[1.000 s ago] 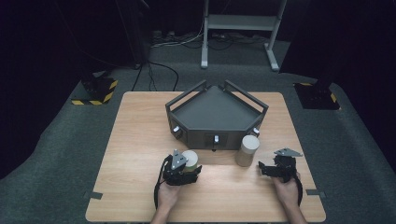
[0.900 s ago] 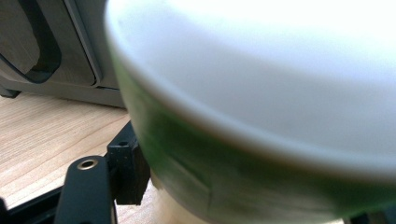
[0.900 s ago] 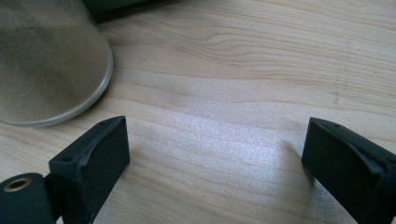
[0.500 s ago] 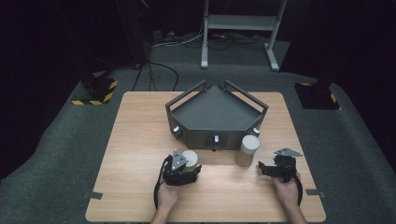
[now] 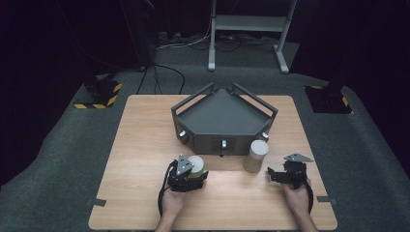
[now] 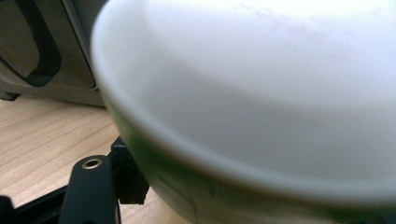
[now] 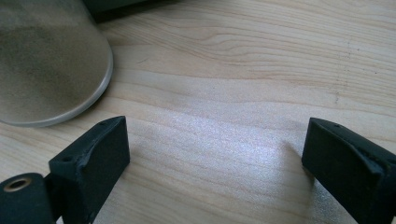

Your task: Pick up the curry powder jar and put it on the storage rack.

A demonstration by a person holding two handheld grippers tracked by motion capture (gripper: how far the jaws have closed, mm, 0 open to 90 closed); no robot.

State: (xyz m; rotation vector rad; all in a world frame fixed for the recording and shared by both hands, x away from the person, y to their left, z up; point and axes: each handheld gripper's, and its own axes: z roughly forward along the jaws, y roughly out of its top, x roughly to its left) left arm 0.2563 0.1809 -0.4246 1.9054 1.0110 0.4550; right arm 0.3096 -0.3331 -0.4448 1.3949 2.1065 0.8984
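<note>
A round white-topped container with a green side [image 5: 196, 164] stands on the wooden table [image 5: 145, 145], just in front of the dark grey box. My left gripper [image 5: 197, 172] is shut on it. In the left gripper view the container [image 6: 261, 93] looms very close, with one black finger [image 6: 133, 179] against its lower left side and the other finger hidden. A grey cylinder [image 5: 255, 155] stands upright to the right of it. My right gripper [image 5: 274, 174] rests low over the table just right of that cylinder [image 7: 46, 60], open [image 7: 215, 154], with bare wood between its jaws.
A dark grey wedge-shaped box [image 5: 222, 118] with rail handles and front knobs sits at the table's middle back. Grey carpet surrounds the table. A metal stand [image 5: 249, 29] and cables lie beyond the far edge, with yellow-black striped bases [image 5: 99, 94] at both sides.
</note>
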